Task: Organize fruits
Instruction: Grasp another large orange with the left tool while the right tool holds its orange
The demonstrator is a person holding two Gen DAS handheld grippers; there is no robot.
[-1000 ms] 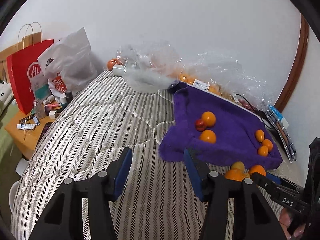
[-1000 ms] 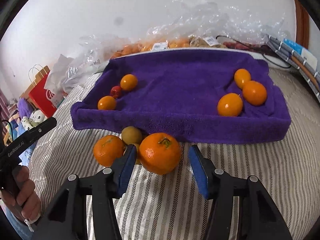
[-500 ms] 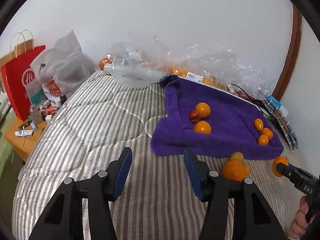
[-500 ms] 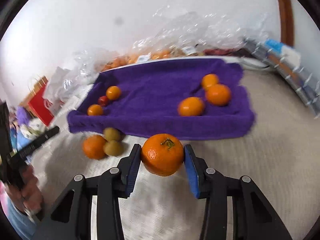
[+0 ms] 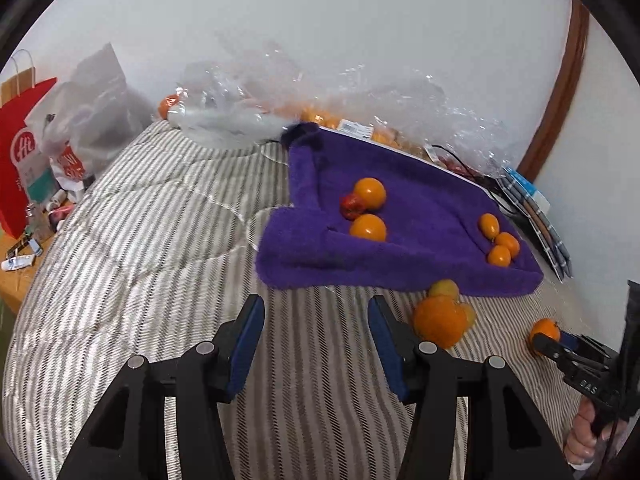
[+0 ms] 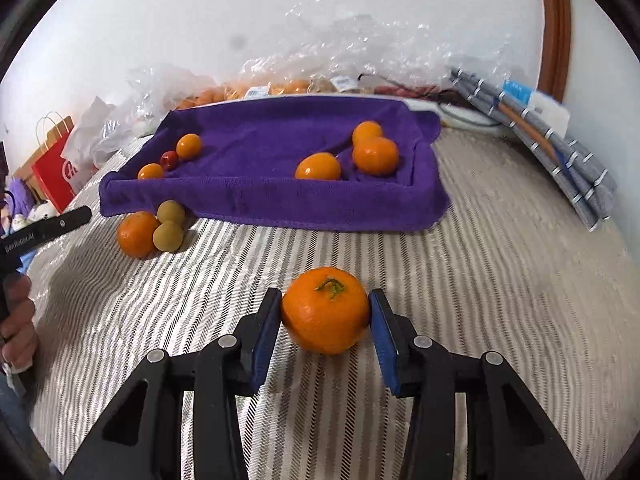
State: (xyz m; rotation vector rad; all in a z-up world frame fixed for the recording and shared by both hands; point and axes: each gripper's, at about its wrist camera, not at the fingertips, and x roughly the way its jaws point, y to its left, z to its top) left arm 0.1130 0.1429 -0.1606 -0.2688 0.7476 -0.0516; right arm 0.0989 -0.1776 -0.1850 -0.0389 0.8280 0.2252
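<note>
Gripping a big orange [image 6: 325, 310] between its blue pads, the right gripper [image 6: 325, 320] has carried that fruit off from the little pile by the towel's front edge, where a second ago it sat with the others, and now holds it out over the striped bed [image 6: 500, 280], well in front of the purple towel [image 6: 280, 196]. Left behind at the towel's near corner: one orange [image 6: 137, 234] with two greenish-yellow fruits [image 6: 168, 236] touching it. On the towel itself, two groups are forming, two small oranges and a red fruit [image 6: 169, 159] on the far left, three oranges [image 6: 375, 155] bunched on the right. The left gripper [image 5: 316, 344] hangs over bare bedding with its jaws wide open and nothing in them, and its view has swung round so the towel now lies ahead and to the right. So what does the pickup mean? One more fruit is off the pile, and my guess is it's bound for the orange cluster on the right. Watch the release, though: a round fruit on soft terry could roll into its neighbours.
</note>
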